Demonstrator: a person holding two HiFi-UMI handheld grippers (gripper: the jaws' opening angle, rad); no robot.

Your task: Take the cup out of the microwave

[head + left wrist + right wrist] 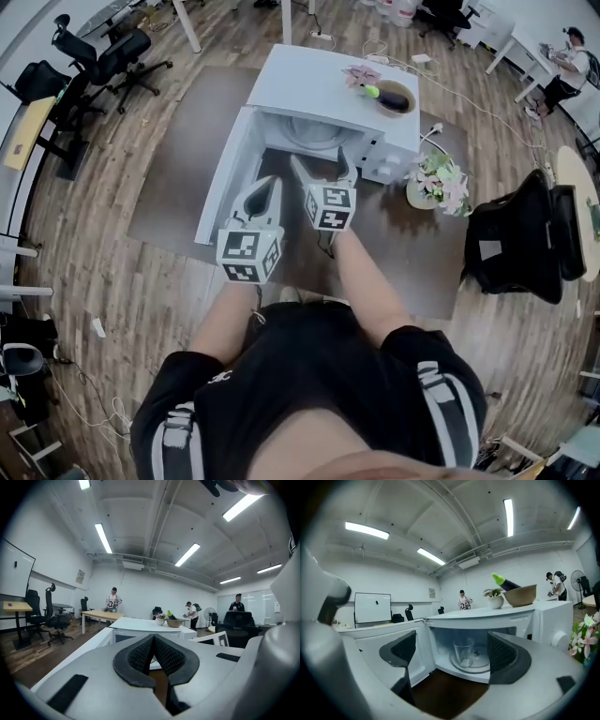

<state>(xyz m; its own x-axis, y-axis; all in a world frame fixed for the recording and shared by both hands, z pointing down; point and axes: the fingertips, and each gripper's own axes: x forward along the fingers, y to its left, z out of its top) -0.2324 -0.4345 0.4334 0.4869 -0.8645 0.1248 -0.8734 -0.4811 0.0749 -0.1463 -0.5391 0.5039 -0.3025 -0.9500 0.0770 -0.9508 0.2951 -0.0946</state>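
Right tool (451, 654) agape, brown table (178, 178), open microwave (319, 89), wood floor (103, 272)

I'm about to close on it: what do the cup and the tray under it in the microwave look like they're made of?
Cup: clear glass or hard clear plastic, smooth and glossy. The microwave's back wall shows through it; I cannot tell which of the two it is. Tray: round and see-through with a bright rim, likely glass.

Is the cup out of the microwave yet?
No, the cup stands inside the open microwave, with neither gripper touching it.
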